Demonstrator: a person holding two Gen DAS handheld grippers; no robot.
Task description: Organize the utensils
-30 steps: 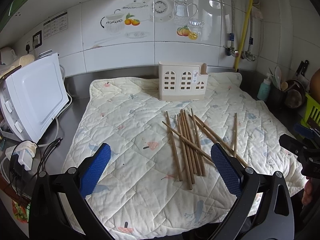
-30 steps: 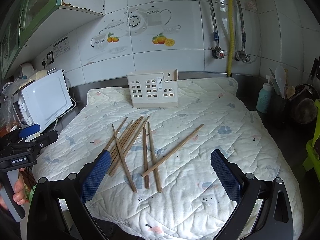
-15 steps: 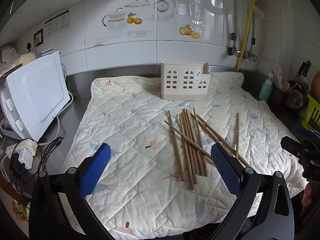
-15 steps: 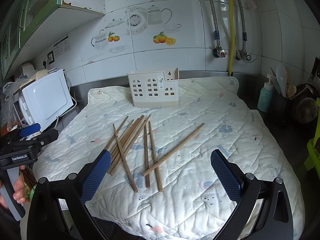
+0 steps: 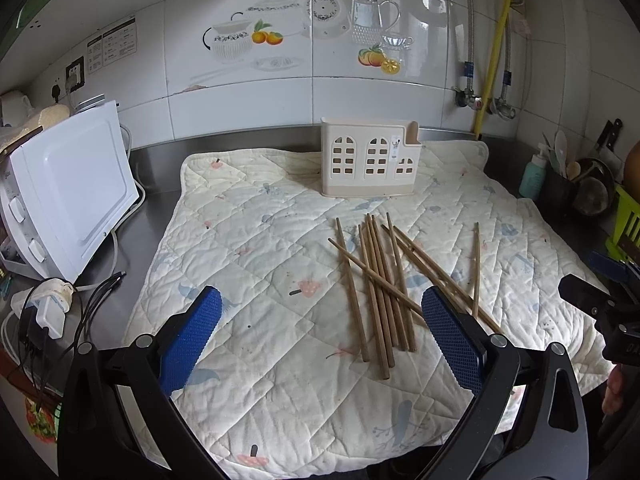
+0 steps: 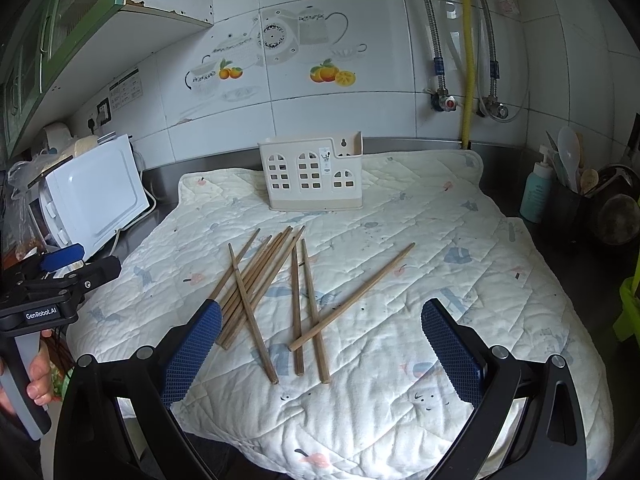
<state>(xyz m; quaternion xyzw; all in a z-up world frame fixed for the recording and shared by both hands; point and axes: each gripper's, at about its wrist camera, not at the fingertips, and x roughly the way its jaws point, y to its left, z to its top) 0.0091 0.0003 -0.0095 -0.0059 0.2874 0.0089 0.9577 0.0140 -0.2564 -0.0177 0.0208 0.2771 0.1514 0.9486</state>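
The left gripper [image 5: 320, 340] sits at the bottom of its frame with its blue pads [image 5: 190, 340] spread wide and nothing between them. The right gripper [image 6: 320, 352] is spread wide too and holds nothing. Both hover above the near edge of a quilted mat [image 5: 260, 248] on a steel counter [image 5: 156, 168].

The chopsticks [image 5: 380, 280] lie loose on the mat, right of centre in the left view, most bunched and crossing, one [image 5: 476, 268] apart to the right. In the right view they fan out at centre, between and just above the pads, a single one [image 6: 352, 296] slanting to the right.

The holder [image 5: 370, 162], cream with arched cut-outs, stands upright at the mat's far edge, upper centre, well apart from the chopsticks.

A white appliance [image 5: 68, 196] stands at the left, a bottle [image 6: 536, 192] at the right edge.
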